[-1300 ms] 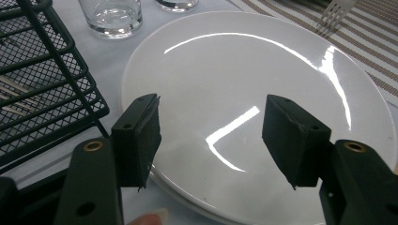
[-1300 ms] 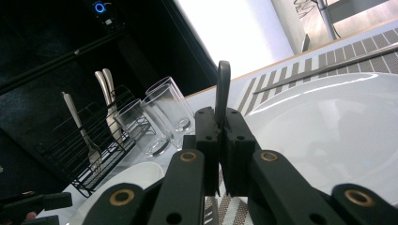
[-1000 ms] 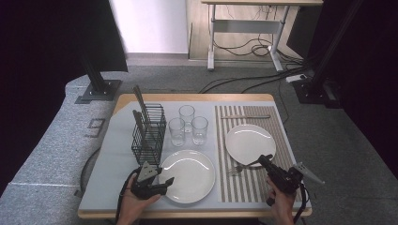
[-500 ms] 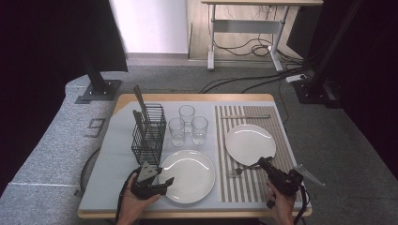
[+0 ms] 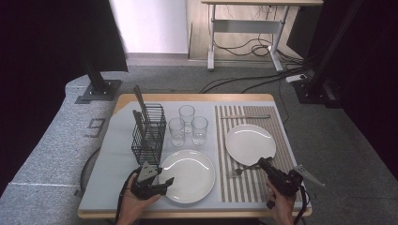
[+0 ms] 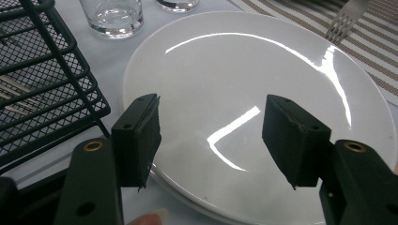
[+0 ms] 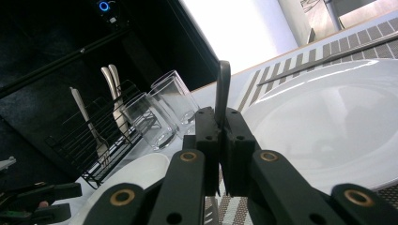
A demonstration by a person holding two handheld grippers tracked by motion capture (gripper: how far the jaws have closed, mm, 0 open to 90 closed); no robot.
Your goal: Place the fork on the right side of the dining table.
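the right gripper (image 5: 263, 164) has its jaws clamped on the handle of a fork (image 5: 240, 170), whose length runs left, tines on the striped mat (image 5: 244, 190) between the two plates. the left gripper (image 5: 162, 180) gapes, empty, over the near plate (image 5: 187, 176).

glasses (image 5: 187, 124) behind plate (image 5: 187, 176), rack (image 5: 148, 133) left
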